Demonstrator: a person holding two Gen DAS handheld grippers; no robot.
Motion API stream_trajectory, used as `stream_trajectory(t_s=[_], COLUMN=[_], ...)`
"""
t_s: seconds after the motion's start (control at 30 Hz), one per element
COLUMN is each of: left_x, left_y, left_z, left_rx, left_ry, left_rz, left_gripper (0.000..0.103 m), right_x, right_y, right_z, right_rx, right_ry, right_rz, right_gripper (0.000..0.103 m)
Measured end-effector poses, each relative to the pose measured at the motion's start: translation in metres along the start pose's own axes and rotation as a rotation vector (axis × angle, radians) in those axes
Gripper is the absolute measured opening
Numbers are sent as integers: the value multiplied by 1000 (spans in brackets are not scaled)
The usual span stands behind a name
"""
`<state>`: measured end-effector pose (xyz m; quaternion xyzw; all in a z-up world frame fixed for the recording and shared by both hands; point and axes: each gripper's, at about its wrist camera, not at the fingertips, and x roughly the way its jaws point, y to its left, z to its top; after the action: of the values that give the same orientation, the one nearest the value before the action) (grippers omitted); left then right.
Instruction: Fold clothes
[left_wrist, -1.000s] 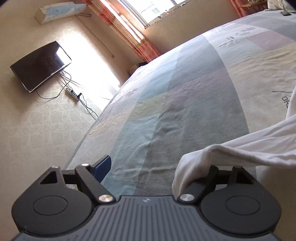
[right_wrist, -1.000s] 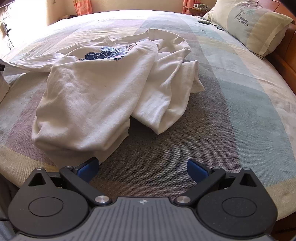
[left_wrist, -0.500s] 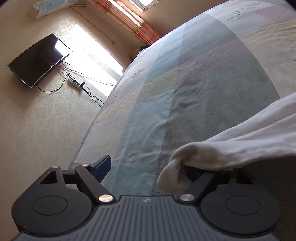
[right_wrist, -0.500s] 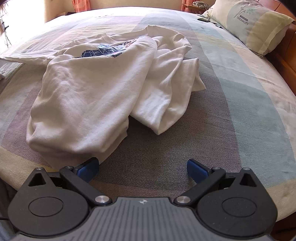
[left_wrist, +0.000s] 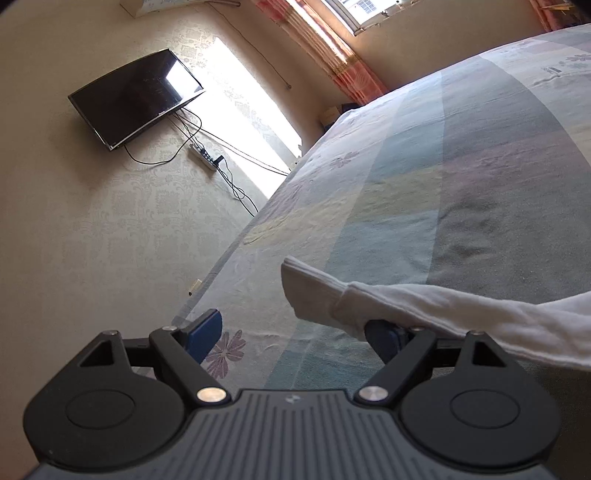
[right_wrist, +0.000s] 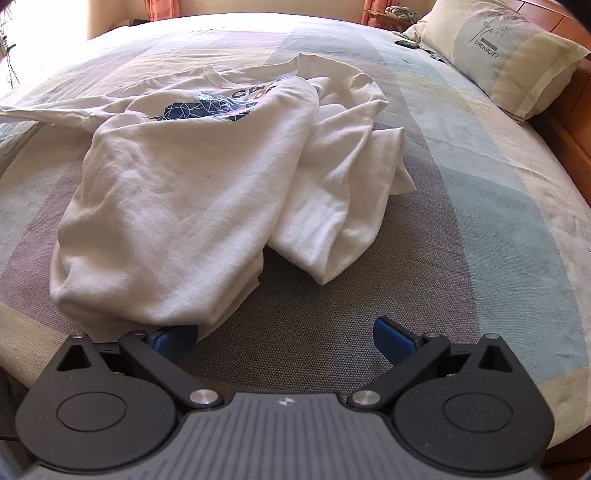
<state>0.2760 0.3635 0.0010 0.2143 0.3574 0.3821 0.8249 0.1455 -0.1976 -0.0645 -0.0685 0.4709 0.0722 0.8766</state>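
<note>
A white long-sleeved sweatshirt (right_wrist: 192, 192) with a dark blue chest print (right_wrist: 207, 109) lies crumpled on the striped bed cover (right_wrist: 480, 184). One sleeve (right_wrist: 44, 114) stretches off to the left. In the left wrist view that sleeve (left_wrist: 424, 306) drapes over the right finger of my left gripper (left_wrist: 291, 332), its cuff (left_wrist: 306, 291) hanging past the pad. The jaws stand wide apart and do not pinch the cloth. My right gripper (right_wrist: 282, 338) is open at the bed's near edge, its left pad touching the sweatshirt's hem.
A pillow (right_wrist: 506, 51) and a small dark object (right_wrist: 406, 43) lie at the far right by the wooden headboard (right_wrist: 569, 129). Left of the bed's edge (left_wrist: 229, 258) is the floor, and a wall with a television (left_wrist: 136, 96) and a power strip (left_wrist: 203, 157).
My left gripper has swung out toward the bed's edge with the sleeve riding on its right finger, pulling it straighter. The sweatshirt's hem now overlaps my right gripper's left pad.
</note>
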Motion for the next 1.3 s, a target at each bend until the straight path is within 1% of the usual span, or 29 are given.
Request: stream_trajectory(t_s=[0.1, 0.2, 0.27, 0.4, 0.47, 0.53, 0.63, 0.73, 0.8, 0.83, 0.93, 1.03, 1.17, 1.3], left_x=[12, 25, 32, 38, 40, 38, 34, 27, 19, 12, -11, -37, -81, -123], left_y=[-1, 4, 5, 6, 6, 7, 17, 25, 28, 29, 23, 4, -39, -78], left_z=[-13, -26, -35, -45, -49, -54, -56, -55, -53, -51, -42, -32, -19, -11], left_rx=[23, 13, 24, 80, 121, 163, 146, 131, 114, 104, 73, 79, 161, 249], left_ry=[65, 146, 207, 287, 330, 358, 365, 374, 366, 355, 302, 255, 185, 119], left_rz=[-11, -53, -86, -156, -195, -219, -235, -272, -291, -310, -428, -520, -630, -722], left_gripper=[86, 86, 86, 86, 86, 86, 86, 86, 84, 84, 84, 85, 85, 85], right_x=[1, -1, -3, -5, -5, -6, -7, -7, -9, -10, -13, -16, -24, -32], right_y=[1, 3, 4, 2, 0, 0, -2, -4, -5, -5, -7, -10, -16, -24], right_z=[2, 2, 2, 1, 0, 0, -1, -2, -3, -3, -5, -7, -10, -15], right_rx=[-2, -19, -28, -21, -15, -13, -7, 5, 7, 7, 12, 27, 48, 66], right_ry=[1, -4, -7, -10, -10, -11, -18, -20, -26, -30, -41, -50, -70, -87], right_rz=[-2, -4, -2, 10, 17, 21, 27, 37, 45, 49, 61, 77, 101, 112], right_gripper=[103, 103, 103, 103, 103, 103, 103, 103, 103, 103, 103, 103, 103, 103])
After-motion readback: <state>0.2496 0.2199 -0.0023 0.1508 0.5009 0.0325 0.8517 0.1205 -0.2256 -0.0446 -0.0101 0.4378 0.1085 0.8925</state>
